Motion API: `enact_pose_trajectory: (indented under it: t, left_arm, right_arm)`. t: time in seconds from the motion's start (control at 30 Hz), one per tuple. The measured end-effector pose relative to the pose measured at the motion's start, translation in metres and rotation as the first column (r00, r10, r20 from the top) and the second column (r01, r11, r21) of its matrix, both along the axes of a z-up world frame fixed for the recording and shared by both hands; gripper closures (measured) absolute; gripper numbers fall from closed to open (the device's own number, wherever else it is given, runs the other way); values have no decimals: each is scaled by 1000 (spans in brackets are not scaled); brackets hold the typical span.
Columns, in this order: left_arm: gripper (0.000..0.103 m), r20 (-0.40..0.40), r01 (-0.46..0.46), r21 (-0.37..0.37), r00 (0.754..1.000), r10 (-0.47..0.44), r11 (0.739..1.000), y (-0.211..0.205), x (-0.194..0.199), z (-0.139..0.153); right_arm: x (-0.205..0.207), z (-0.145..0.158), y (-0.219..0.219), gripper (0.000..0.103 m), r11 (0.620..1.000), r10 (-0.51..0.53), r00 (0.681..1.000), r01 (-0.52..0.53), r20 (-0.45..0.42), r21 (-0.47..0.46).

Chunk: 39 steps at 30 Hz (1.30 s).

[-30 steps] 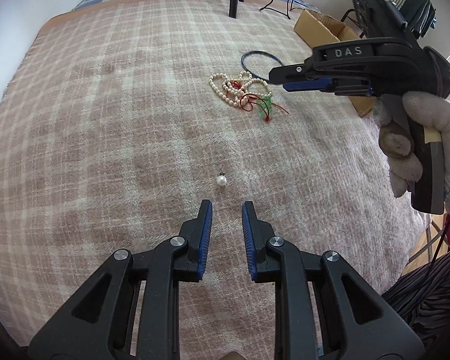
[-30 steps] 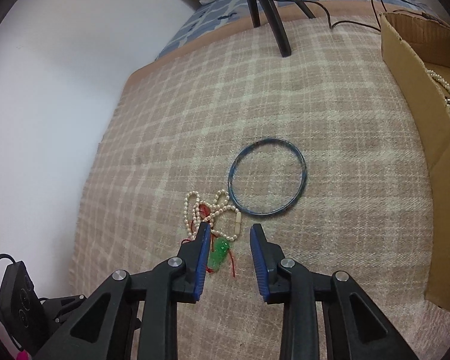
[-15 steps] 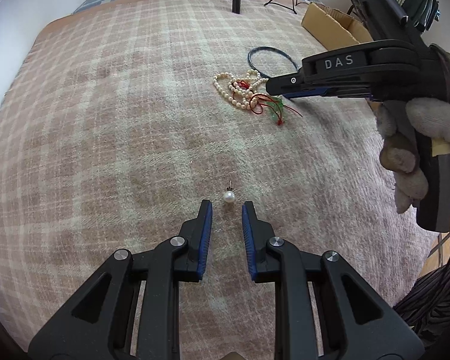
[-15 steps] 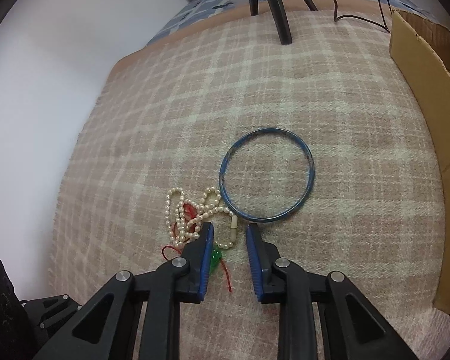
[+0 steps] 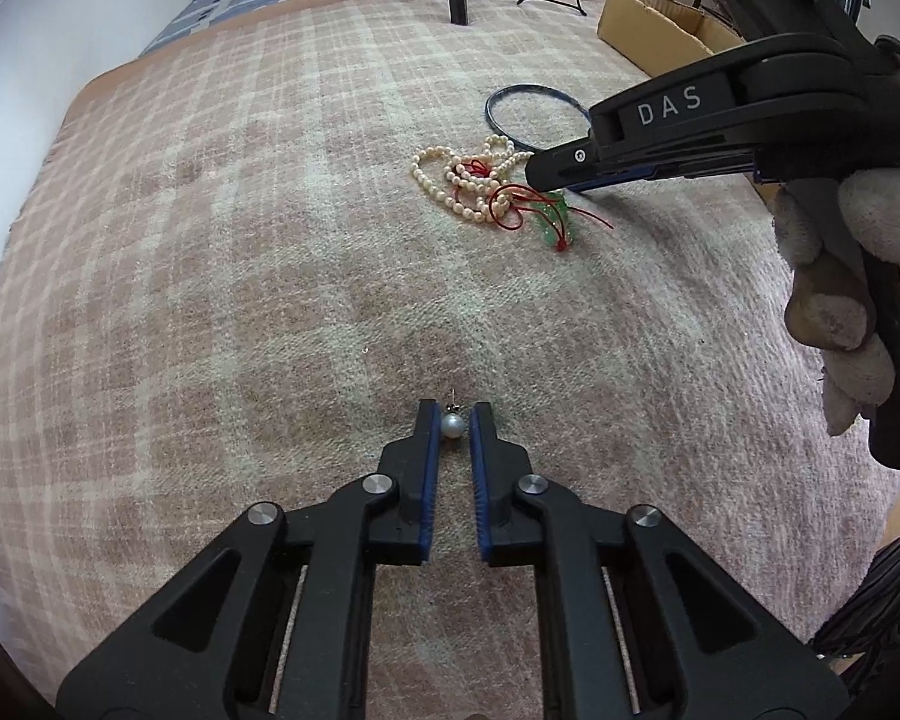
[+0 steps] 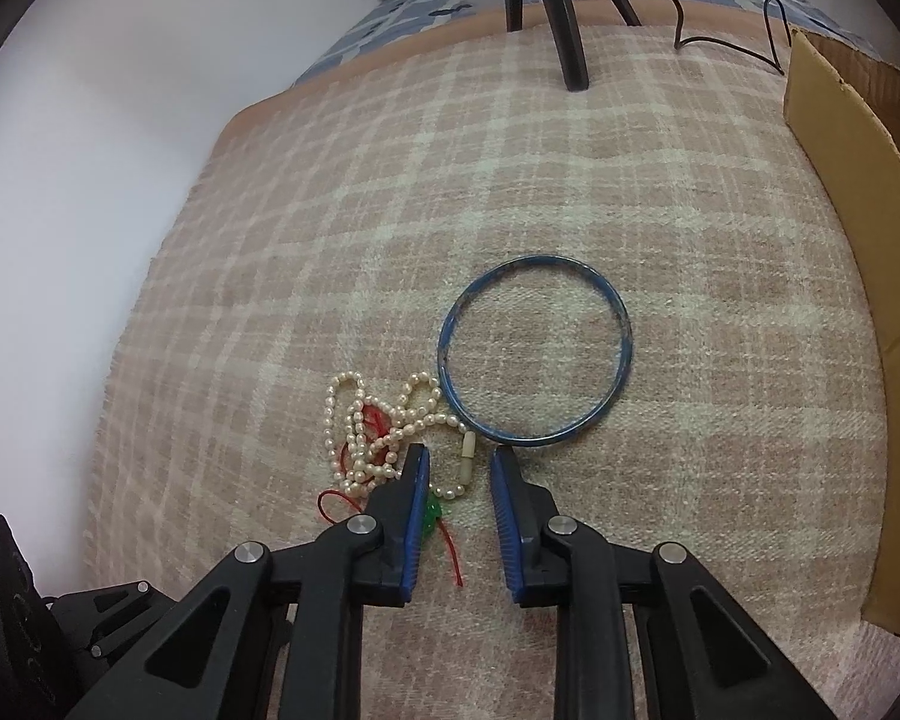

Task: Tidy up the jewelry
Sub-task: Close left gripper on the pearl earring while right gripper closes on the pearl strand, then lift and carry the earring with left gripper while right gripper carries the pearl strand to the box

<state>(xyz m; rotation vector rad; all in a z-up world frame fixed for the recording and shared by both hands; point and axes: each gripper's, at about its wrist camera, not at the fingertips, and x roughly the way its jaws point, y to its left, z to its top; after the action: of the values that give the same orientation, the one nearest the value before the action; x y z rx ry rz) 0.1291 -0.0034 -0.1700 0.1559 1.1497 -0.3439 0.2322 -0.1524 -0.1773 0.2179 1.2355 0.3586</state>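
Observation:
A single pearl earring (image 5: 452,426) lies on the plaid blanket (image 5: 240,252). My left gripper (image 5: 453,411) is shut on it, and its blue pads touch the pearl on both sides. A tangled pearl necklace (image 6: 369,432) with a red cord and a green pendant (image 6: 432,513) lies next to a blue bangle (image 6: 627,336). My right gripper (image 6: 461,453) hovers low over the necklace's clasp end with its jaws closing. The clasp sits between the pads, which do not press on it. In the left wrist view the right gripper (image 5: 540,171) points at the necklace (image 5: 450,180).
An open cardboard box (image 6: 858,180) stands at the right edge of the bed. Black tripod legs (image 6: 570,30) and a black cable (image 6: 720,42) rest at the far end. A white wall runs along the left. A gloved hand (image 5: 840,276) holds the right gripper.
My left gripper came forward and down to the pearl earring and closed on it. The right gripper drew nearer the necklace's clasp end and its jaws narrowed.

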Motion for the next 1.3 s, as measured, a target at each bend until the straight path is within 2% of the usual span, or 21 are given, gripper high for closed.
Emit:
enact_pose_trajectory:
  t: [0.07, 0.1, 0.2, 0.67, 0.9, 1.3]
  left_arm:
    - [96, -2, -5, -7, 1000, 5, 1000, 2, 1, 0]
    - [97, -3, -8, -11, 1000, 8, 1000, 2, 1, 1]
    - [97, 2, -12, -17, 1000, 12, 1000, 4, 2, 3]
    - [97, 36, -50, -73, 998, 53, 996, 25, -7, 24]
    - [97, 56, -69, -103, 996, 75, 992, 33, -6, 38]
    - [97, 92, -105, -184, 988, 123, 977, 44, -3, 72]
  right_arm:
    - [0, 0, 0, 90, 1000, 3, 1000, -3, 6, -5]
    - [0, -1, 0, 97, 1000, 2, 1000, -2, 8, -10]
    - [0, -1, -2, 101, 1000, -2, 1000, 2, 7, 14]
    - [-8, 31, -8, 102, 985, -2, 999, -6, 49, 175]
    - [-10, 64, -2, 102, 973, -1, 993, -26, 118, 228]
    - [-18, 126, -16, 102, 947, -43, 970, -38, 241, 319]
